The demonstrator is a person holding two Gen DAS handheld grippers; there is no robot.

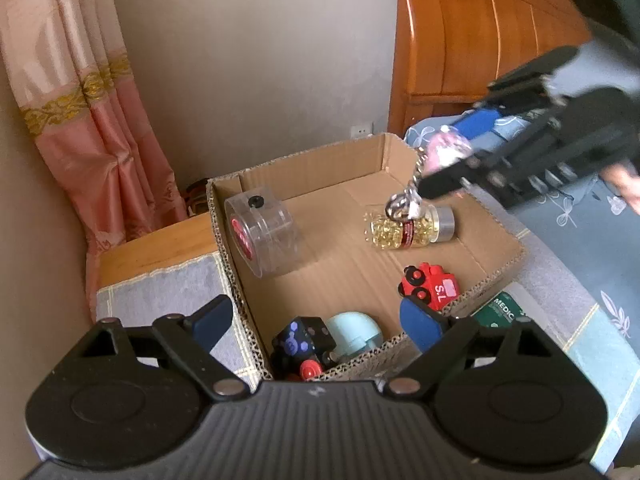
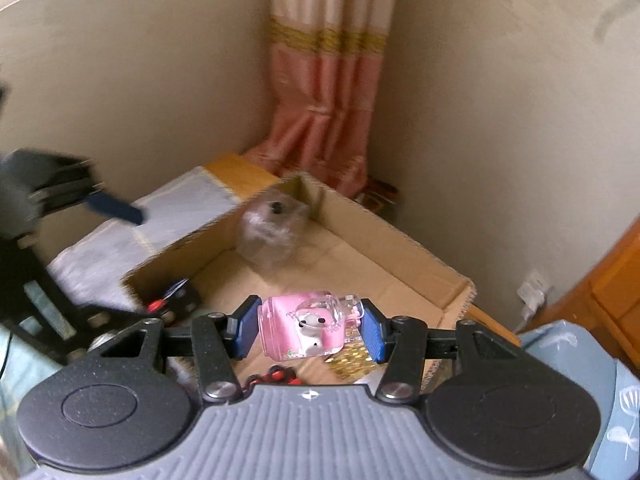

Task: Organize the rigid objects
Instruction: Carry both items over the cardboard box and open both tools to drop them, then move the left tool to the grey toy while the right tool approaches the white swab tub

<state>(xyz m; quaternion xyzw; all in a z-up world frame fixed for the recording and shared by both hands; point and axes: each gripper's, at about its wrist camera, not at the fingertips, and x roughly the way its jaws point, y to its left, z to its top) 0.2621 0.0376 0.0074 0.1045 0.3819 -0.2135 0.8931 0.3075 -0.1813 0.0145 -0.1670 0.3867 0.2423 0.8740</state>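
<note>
My right gripper is clamped on the pink keychain toy, its chain dangling above the capsule bottle at the far right of the cardboard box. I'd lower it over bare floor before letting go. My left gripper, released with nothing between its 2 fingers, hovers over the near corner.

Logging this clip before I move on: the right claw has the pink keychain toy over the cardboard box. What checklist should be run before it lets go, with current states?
1. Right claw shut on pink keychain toy: ok.
2. Toy over the cardboard box, inside its walls: ok.
3. Drop spot clear: not ok, the capsule bottle lies under the dangling chain.
4. Left claw open, holding nothing: ok.
5. Left claw clear of the drop path: ok.
6. Height above the box floor: cannot tell.
</note>
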